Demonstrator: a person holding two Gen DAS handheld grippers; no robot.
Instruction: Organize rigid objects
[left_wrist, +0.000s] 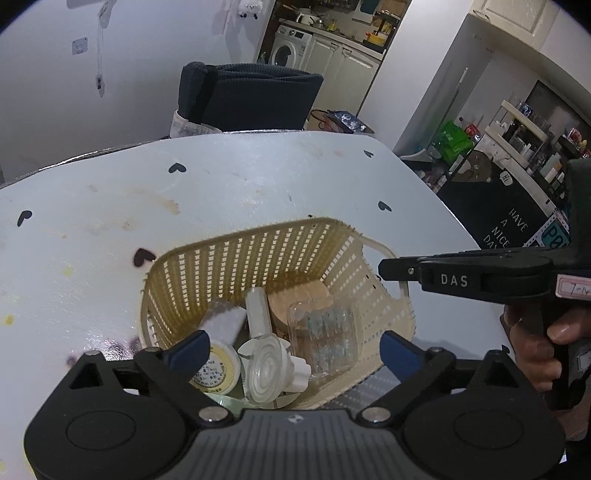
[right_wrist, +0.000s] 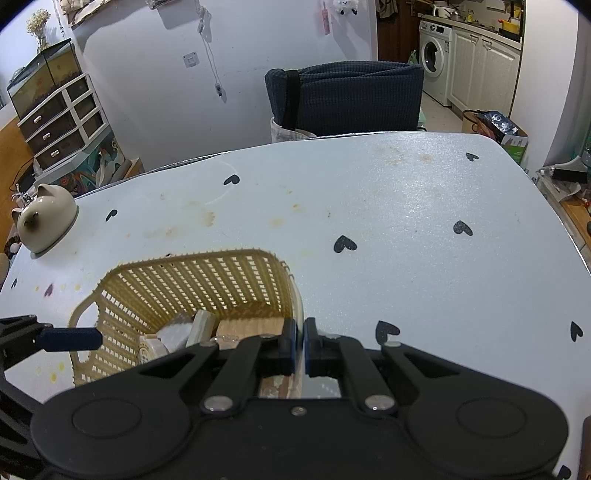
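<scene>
Left gripper (left_wrist: 293, 345): we see it wide open above the basket (left_wrist: 258, 254), holding nothing.
Right gripper (right_wrist: 298, 341): clenched, apparently on the basket rim.

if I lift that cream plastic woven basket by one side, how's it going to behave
The cream plastic woven basket probably feels light and fairly stiff: its walls are thin, slotted lattice. Lifted by the rim that the right gripper pinches, it would likely tilt, and the loose clear plastic box and round white parts inside may slide.
</scene>
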